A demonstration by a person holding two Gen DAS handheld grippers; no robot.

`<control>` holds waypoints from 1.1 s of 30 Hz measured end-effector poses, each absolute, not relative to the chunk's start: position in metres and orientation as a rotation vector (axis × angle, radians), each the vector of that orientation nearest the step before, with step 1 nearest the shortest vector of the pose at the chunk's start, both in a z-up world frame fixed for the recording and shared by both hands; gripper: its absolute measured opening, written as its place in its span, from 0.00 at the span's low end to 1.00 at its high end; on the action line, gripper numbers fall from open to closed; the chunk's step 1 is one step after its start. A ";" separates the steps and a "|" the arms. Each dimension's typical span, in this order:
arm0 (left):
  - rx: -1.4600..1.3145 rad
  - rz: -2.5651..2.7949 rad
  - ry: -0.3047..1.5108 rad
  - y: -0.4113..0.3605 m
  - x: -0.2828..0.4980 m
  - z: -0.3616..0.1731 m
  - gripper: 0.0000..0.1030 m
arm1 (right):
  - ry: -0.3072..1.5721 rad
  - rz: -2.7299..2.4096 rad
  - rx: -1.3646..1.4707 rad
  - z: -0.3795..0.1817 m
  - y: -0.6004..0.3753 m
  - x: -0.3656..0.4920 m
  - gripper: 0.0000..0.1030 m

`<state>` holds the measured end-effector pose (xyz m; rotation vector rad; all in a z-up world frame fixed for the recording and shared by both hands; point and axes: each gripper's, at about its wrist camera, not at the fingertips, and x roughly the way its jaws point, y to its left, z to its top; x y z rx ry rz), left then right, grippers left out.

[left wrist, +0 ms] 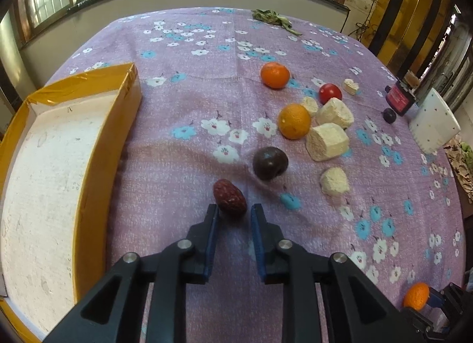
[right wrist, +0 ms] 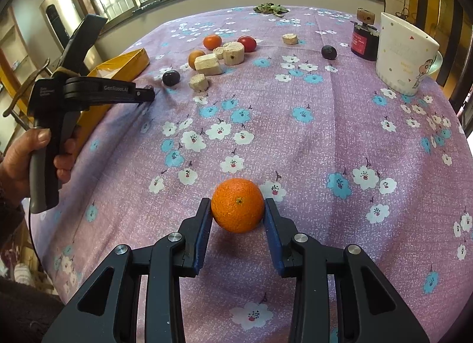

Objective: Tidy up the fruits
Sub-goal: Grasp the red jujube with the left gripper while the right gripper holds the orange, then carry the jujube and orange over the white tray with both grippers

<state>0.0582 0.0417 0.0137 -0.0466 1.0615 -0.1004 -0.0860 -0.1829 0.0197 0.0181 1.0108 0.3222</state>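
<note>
The left gripper (left wrist: pixel 235 210) stands released, its blue-padded jaws apart, with a wrinkled dark red date (left wrist: pixel 229 196) lying on the cloth at their tips; whether either pad touches it cannot be told. The right gripper (right wrist: pixel 238 208) is grasping a round orange mandarin (right wrist: pixel 238 209), both pads pressed against its sides, low over the counter (right wrist: pixel 295 142), which is spread with a purple cloth printed in white and blue flowers.

Taking the date as landmark: just beyond it to the right sits a dark purple round plum (left wrist: pixel 269 163). Farther beyond that lies a second orange fruit (left wrist: pixel 294 121), touching a cluster of pale cream crumbly cylinder chunks (left wrist: pixel 326 142), with one more chunk (left wrist: pixel 334 181) apart on the near side. Behind the cluster are a small red tomato-like fruit (left wrist: pixel 330 93) and a third orange fruit (left wrist: pixel 274 75). To the date's left, well apart, stands a shallow yellow-walled cardboard box with a white floor (left wrist: pixel 79 195), nothing visible inside it. Far to its right are a small dark fruit (left wrist: pixel 389 115), a black jar with a red label (left wrist: pixel 399 100) and a white patterned mug (left wrist: pixel 434 124).

In the right wrist view, a hand (right wrist: pixel 26 157) grips the left tool's handle.
</note>
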 end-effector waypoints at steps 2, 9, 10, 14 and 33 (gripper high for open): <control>-0.034 -0.078 1.064 0.041 0.059 0.014 0.28 | 1.014 0.325 0.017 0.019 -0.183 -0.086 0.33; 0.017 -0.062 1.024 0.040 0.060 0.010 0.44 | 1.017 0.329 0.026 0.018 -0.184 -0.082 0.33; 0.023 -0.061 1.016 0.040 0.060 0.011 0.31 | 1.018 0.329 0.026 0.017 -0.184 -0.082 0.33; 0.006 -0.081 1.016 0.040 0.057 0.014 0.22 | 1.012 0.334 0.023 0.017 -0.183 -0.081 0.33; -0.057 -0.223 0.957 0.053 -0.030 0.055 0.22 | 0.941 0.330 -0.005 0.044 -0.137 -0.074 0.33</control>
